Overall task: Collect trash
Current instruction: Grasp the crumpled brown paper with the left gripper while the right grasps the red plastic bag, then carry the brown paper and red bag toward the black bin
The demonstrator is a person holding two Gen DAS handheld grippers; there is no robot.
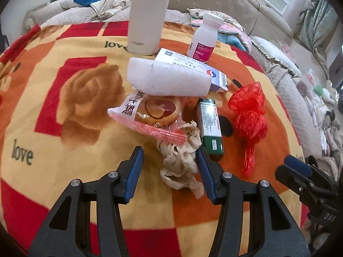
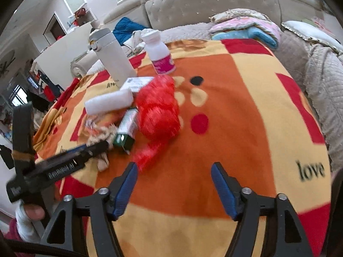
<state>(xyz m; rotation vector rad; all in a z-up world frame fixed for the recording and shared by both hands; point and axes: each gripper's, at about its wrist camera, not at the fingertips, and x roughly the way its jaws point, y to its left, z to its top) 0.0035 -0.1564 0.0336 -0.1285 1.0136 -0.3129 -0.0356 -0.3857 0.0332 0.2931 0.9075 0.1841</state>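
A crumpled beige tissue (image 1: 180, 162) lies on the patterned blanket (image 1: 53, 128) between the fingers of my left gripper (image 1: 169, 151). The jaws stand open; the right pad is at the tissue's edge and the left pad is clear of it. Just beyond lie a snack wrapper with a bun (image 1: 150, 111), a white foam block (image 1: 169, 79), a green box (image 1: 210, 126) and a red mesh bag (image 1: 248, 115). My right gripper (image 2: 174, 165) is open over bare blanket, nothing between its fingers. The red mesh bag's (image 2: 158, 111) tail ends beside its left fingertip.
A white flask (image 1: 148, 17), a white pill bottle (image 1: 203, 38) and a white-and-purple medicine box (image 1: 193, 64) stand behind the pile. A padded headboard (image 2: 203, 2) and piled bedding (image 2: 246, 27) lie beyond the blanket. A hand (image 2: 32, 212) holds the left gripper.
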